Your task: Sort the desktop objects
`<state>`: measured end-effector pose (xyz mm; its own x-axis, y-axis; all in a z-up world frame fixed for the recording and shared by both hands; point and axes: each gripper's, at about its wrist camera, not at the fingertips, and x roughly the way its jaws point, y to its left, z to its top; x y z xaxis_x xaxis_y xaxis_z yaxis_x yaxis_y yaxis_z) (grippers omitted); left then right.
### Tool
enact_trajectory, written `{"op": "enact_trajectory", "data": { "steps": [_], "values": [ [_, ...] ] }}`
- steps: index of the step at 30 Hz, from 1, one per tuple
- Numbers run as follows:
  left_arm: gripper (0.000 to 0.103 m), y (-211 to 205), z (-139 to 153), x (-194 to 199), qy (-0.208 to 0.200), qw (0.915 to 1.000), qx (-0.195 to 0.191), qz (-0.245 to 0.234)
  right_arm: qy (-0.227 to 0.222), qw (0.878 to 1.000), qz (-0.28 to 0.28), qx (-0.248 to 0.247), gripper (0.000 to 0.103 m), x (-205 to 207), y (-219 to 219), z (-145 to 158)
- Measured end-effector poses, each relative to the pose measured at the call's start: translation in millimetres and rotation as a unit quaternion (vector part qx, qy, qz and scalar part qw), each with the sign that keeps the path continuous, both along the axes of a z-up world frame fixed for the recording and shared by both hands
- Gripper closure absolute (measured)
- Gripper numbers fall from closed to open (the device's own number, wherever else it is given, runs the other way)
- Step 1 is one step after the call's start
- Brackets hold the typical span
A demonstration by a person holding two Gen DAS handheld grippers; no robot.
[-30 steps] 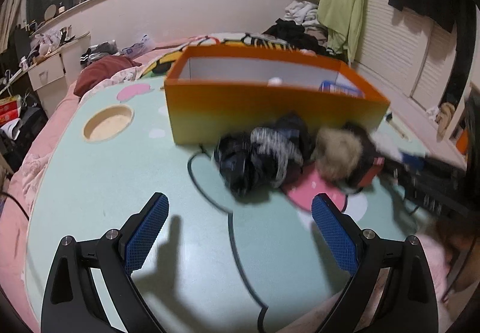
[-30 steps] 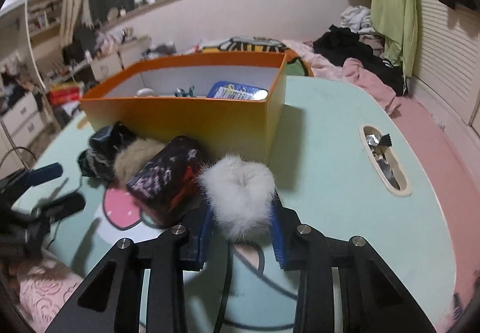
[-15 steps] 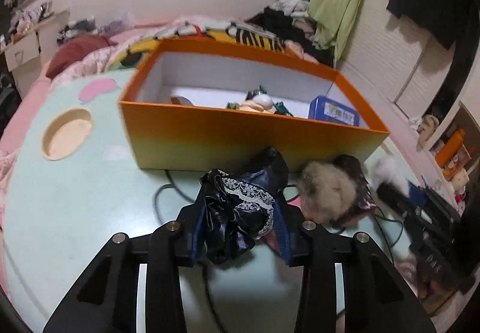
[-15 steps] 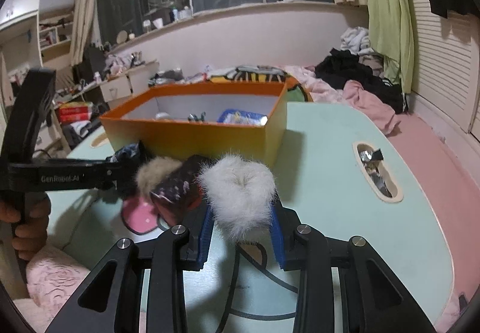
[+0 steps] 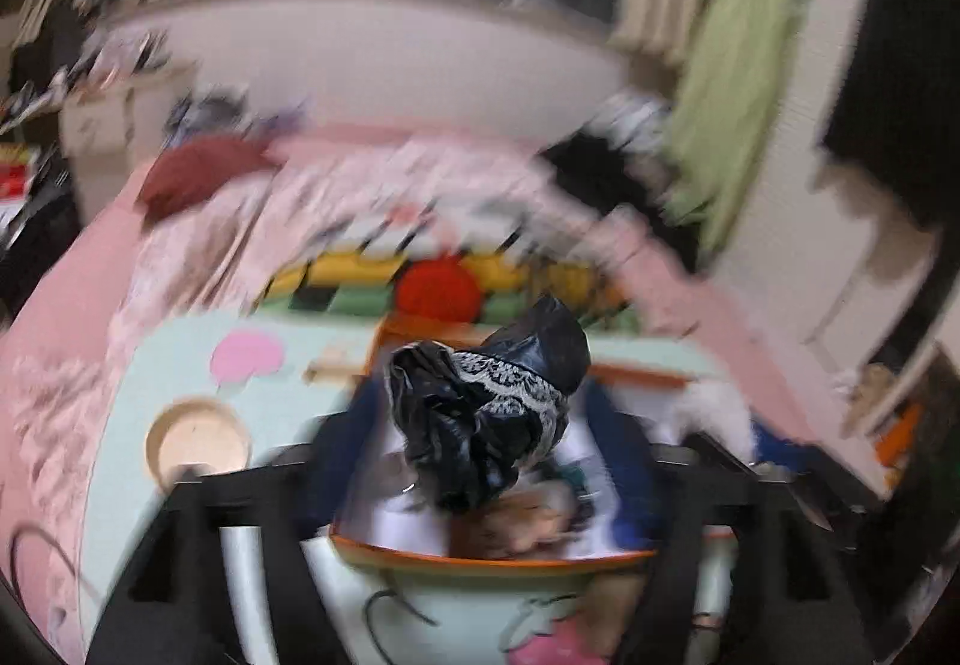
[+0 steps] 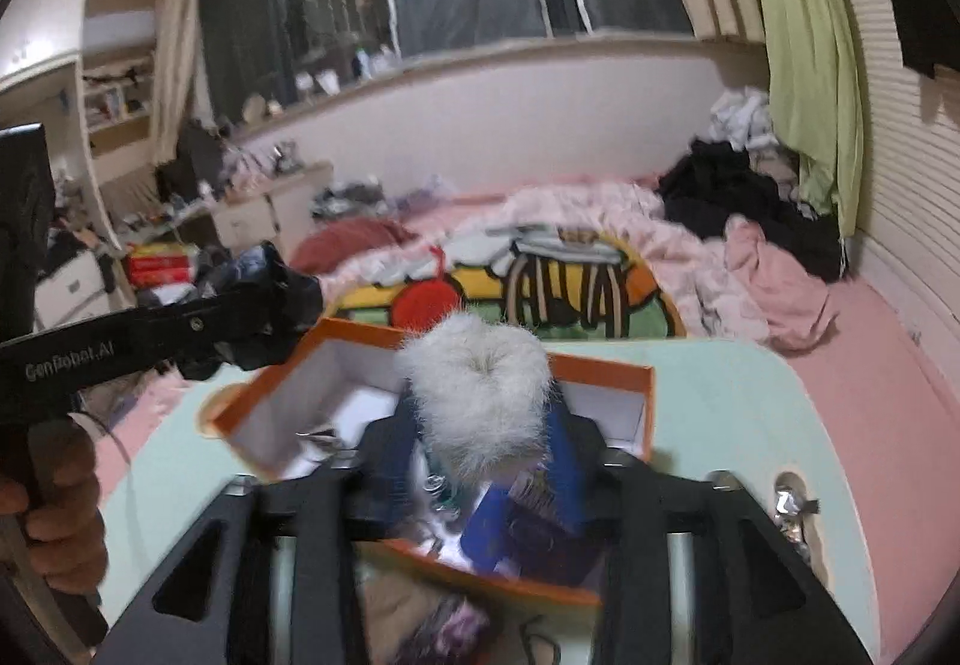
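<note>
My left gripper is shut on a black scrunchie with white lace trim and holds it above the open orange box. My right gripper is shut on a white fluffy scrunchie and holds it over the same orange box. The box holds a blue packet and small items. The left gripper with its black scrunchie also shows in the right wrist view, to the left of the box. The left wrist view is blurred.
The box stands on a pale green table with a round cutout at left and another at right. A dark patterned item and a cable lie in front of the box. A cluttered pink bed lies behind.
Both grippers have lifted their scrunchies from the table front up and forward over the orange box. Both stay shut on them.
</note>
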<state>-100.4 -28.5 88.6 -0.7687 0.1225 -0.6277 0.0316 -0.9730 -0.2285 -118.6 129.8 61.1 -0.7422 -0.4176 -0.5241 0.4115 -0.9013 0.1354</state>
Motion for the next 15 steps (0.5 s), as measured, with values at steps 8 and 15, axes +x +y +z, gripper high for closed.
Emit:
{"op": "enact_trajectory", "data": {
  "steps": [8, 15],
  "values": [
    [0.013, -14, -52, -12, -0.046, 0.998, 0.042, -0.008, 0.01, 0.999, -0.002, 0.033, 0.023, 9, 2, -22],
    [0.013, -15, -9, 56, 0.084, 0.9956, 0.035, -0.021, 0.05, 0.997, -0.013, -0.057, 0.022, 55, 41, 6]
  ]
}}
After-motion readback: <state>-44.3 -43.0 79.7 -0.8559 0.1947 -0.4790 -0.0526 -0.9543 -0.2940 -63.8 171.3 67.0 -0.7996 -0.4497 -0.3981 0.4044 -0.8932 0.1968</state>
